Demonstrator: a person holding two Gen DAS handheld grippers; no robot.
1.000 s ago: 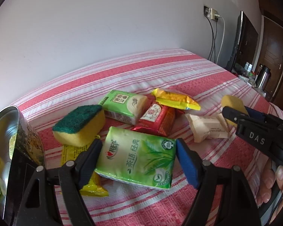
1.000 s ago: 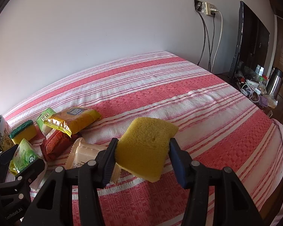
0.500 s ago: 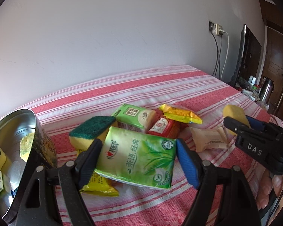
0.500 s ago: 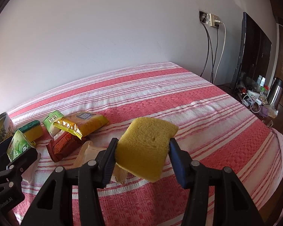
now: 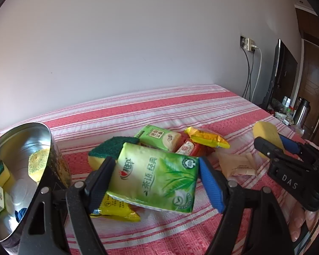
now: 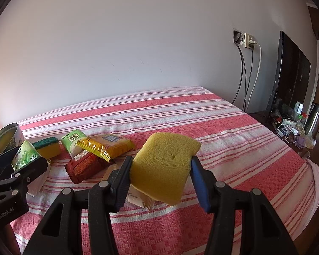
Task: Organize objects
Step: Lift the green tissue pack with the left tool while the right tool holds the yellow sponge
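My left gripper (image 5: pixel 156 178) is shut on a green tissue pack (image 5: pixel 159 176) and holds it above the striped bed, just right of a metal tin (image 5: pixel 23 148). The tin holds sponges and a small box. My right gripper (image 6: pixel 159 178) is shut on a yellow sponge (image 6: pixel 163 165), lifted over the bed; it also shows in the left wrist view (image 5: pixel 265 131). On the bed lie a green-topped sponge (image 5: pixel 108 148), a second green pack (image 5: pixel 159 138), a red packet (image 5: pixel 189 148), a yellow packet (image 5: pixel 206 138) and a beige packet (image 5: pixel 238 163).
Another yellow packet (image 5: pixel 114 210) lies under the held pack. The red-and-white striped bed (image 6: pixel 234 148) meets a white wall behind. At the right stand a dark screen (image 6: pixel 291 80), wall cables (image 6: pixel 244 74) and a cluttered side table with a flask (image 6: pixel 314 116).
Both grippers have risen with their loads. The left one has moved left toward the tin, whose inside now shows more. The items on the bed have not moved.
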